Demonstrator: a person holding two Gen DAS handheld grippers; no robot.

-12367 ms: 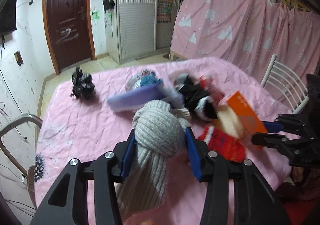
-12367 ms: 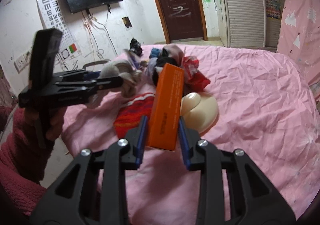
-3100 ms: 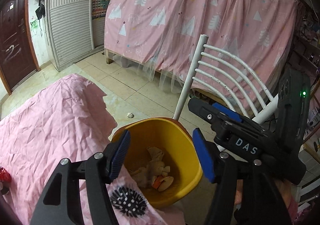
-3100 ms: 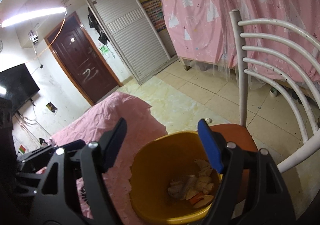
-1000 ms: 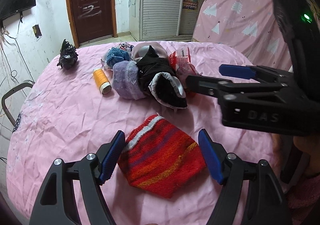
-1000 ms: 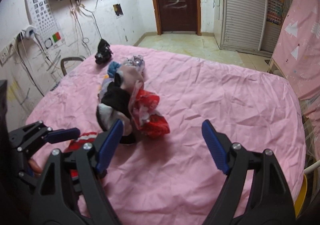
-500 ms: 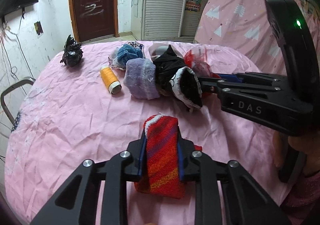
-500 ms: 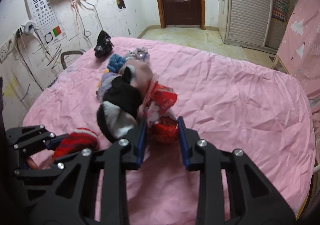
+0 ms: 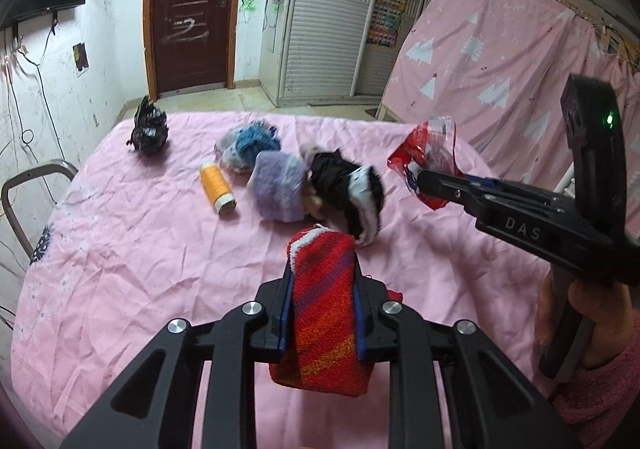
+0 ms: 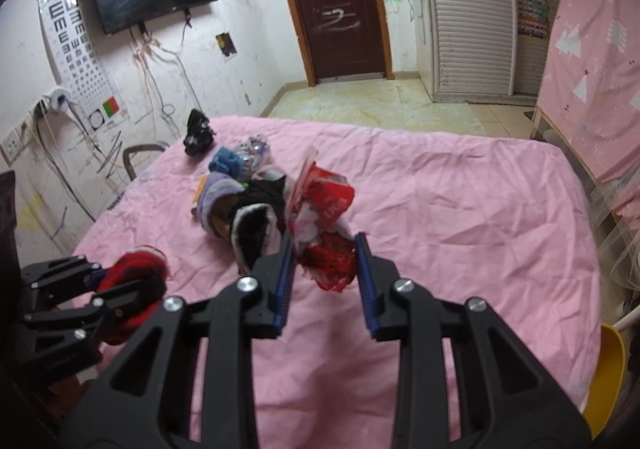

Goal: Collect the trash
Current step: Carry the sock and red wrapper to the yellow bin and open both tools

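Red knit hat [image 9: 323, 305] clamped between left fingers [image 9: 286, 309] | red wrapper [image 10: 324, 225] between right fingers [image 10: 366, 281]

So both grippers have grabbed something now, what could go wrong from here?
The right hand-held gripper pinches only the lower end of the red snack wrapper; the crinkly film might slip out on the way to the yellow bin. The left hand-held gripper holds a red knitted sock that droops below its fingers and could snag the pink tablecloth.
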